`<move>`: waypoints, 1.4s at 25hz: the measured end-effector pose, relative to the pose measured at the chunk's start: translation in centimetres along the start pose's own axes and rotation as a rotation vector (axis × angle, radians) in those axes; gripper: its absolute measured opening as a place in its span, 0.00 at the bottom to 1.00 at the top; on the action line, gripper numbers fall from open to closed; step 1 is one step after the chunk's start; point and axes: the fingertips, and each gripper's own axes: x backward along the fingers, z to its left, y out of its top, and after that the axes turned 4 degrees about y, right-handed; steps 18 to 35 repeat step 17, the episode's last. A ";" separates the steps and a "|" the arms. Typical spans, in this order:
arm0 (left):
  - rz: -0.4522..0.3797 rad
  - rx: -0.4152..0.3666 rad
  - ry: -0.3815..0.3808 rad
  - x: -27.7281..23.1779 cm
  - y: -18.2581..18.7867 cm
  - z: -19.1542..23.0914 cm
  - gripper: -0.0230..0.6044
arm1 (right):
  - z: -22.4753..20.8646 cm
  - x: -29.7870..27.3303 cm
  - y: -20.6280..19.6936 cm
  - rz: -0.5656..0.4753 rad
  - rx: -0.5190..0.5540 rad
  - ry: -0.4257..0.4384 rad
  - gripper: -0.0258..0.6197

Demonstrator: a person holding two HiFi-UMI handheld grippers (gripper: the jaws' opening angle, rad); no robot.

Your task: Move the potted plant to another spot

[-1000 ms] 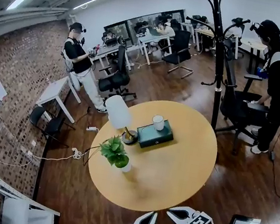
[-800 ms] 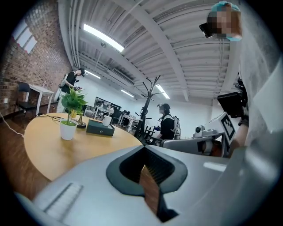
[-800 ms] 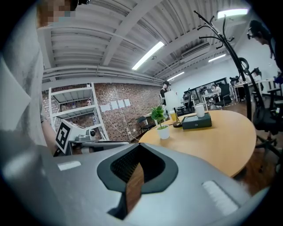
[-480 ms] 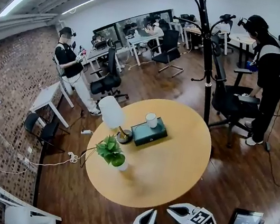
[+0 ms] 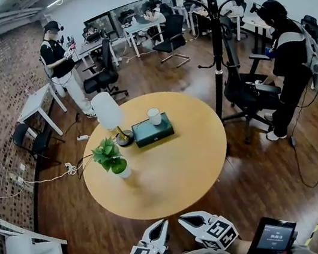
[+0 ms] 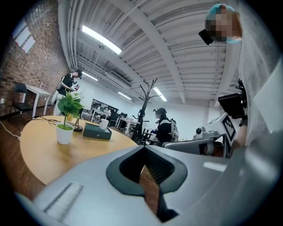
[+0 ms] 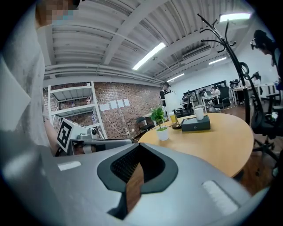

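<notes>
The potted plant (image 5: 112, 159), green leaves in a small white pot, stands at the left edge of the round wooden table (image 5: 182, 170). It also shows in the left gripper view as the potted plant (image 6: 65, 128) and in the right gripper view as the potted plant (image 7: 160, 124). Both grippers hang off the table's near edge, well short of the plant. My left gripper (image 5: 160, 226) is shut and empty, as the left gripper (image 6: 145, 160) shows up close. My right gripper (image 5: 184, 218) is shut and empty too, seen as the right gripper (image 7: 136, 167).
On the table behind the plant stand a white lamp (image 5: 105, 111) and a dark green box (image 5: 153, 131) with a white cup (image 5: 154, 116) on it. A coat stand (image 5: 215, 54), an office chair (image 5: 245, 91) and a person (image 5: 287, 55) are beyond. Cables (image 5: 66, 169) lie on the floor at left.
The head view has swung, so the table and plant now sit further left and a little lower in the picture. Both grippers stay shut by the near edge.
</notes>
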 end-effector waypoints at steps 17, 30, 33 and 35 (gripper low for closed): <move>-0.015 -0.001 -0.018 0.6 0.8 -0.3 0.04 | 1.1 -0.6 0.7 0.006 0.006 0.015 0.04; -0.015 -0.001 -0.018 0.6 0.8 -0.3 0.04 | 1.1 -0.6 0.7 0.006 0.006 0.015 0.04; -0.015 -0.001 -0.018 0.6 0.8 -0.3 0.04 | 1.1 -0.6 0.7 0.006 0.006 0.015 0.04; -0.015 -0.001 -0.018 0.6 0.8 -0.3 0.04 | 1.1 -0.6 0.7 0.006 0.006 0.015 0.04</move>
